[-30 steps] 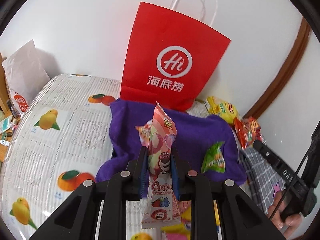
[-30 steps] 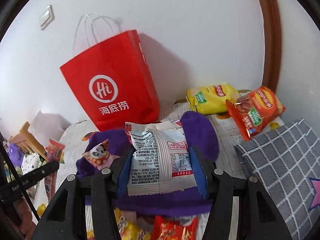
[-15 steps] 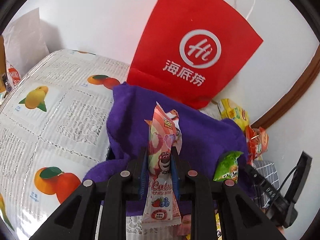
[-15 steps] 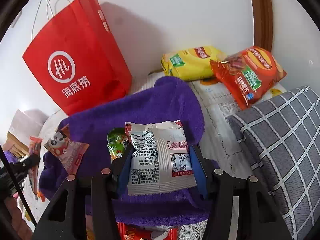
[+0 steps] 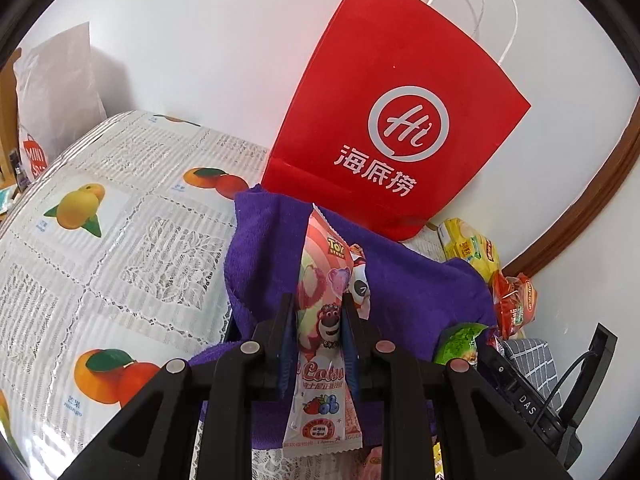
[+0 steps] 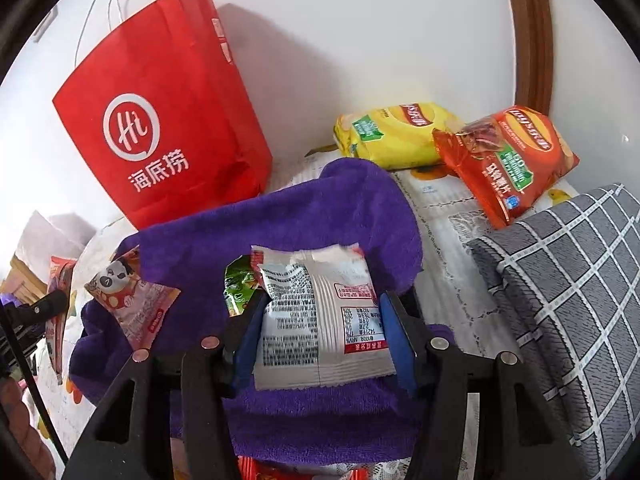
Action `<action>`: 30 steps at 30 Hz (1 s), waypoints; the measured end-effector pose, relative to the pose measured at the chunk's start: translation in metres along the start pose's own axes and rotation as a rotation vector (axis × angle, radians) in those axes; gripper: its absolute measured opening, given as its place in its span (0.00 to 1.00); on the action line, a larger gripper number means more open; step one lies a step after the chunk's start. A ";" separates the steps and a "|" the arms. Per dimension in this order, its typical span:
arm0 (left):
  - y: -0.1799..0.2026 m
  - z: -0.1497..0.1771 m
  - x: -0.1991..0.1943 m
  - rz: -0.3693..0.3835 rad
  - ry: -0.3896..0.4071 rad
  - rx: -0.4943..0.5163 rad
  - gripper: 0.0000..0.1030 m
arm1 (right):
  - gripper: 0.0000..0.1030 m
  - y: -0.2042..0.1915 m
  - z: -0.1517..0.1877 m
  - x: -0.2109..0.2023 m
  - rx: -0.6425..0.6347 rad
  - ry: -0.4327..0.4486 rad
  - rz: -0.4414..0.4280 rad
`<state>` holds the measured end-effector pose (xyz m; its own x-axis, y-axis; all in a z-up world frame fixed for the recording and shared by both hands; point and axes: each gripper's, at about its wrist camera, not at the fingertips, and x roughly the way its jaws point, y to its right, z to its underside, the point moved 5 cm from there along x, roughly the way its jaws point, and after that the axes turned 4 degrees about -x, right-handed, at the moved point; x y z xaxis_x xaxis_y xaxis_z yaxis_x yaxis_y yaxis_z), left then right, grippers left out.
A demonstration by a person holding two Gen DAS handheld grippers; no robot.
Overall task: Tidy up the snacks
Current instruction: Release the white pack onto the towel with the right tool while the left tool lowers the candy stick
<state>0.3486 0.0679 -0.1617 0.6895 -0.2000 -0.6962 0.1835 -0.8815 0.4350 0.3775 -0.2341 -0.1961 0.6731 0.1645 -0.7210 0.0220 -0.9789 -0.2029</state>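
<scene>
My left gripper [image 5: 318, 312] is shut on a tall pink Toy Story snack packet [image 5: 322, 320] and holds it upright over the purple towel-lined basket [image 5: 416, 292]. My right gripper [image 6: 322, 316] is shut on a white snack packet with red print [image 6: 320, 320], low over the same purple basket [image 6: 320, 216]. A panda snack packet [image 6: 128, 300] and a green packet [image 6: 236, 288] lie in the basket. The green packet also shows in the left wrist view [image 5: 460, 344].
A red paper bag [image 5: 396, 120] stands against the wall behind the basket; it also shows in the right wrist view [image 6: 160, 120]. Yellow [image 6: 400, 136] and orange chip bags [image 6: 508, 160] lie at the back right. A grey checked cushion [image 6: 568, 292] is at right. Fruit-print tablecloth [image 5: 100, 240] spreads left.
The left gripper has moved a little closer to the basket with its packet. The right gripper has lowered toward the basket; the white packet now covers part of the green packet.
</scene>
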 end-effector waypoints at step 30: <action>-0.001 0.000 0.050 0.034 -0.097 -0.113 0.21 | 0.85 -0.011 -0.004 -0.015 -0.033 0.012 -0.064</action>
<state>0.3830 0.0584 -0.1967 0.6268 -0.2745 -0.7292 0.2427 -0.8205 0.5175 0.3696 -0.2266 -0.1804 0.6780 0.2260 -0.6994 0.0895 -0.9699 -0.2266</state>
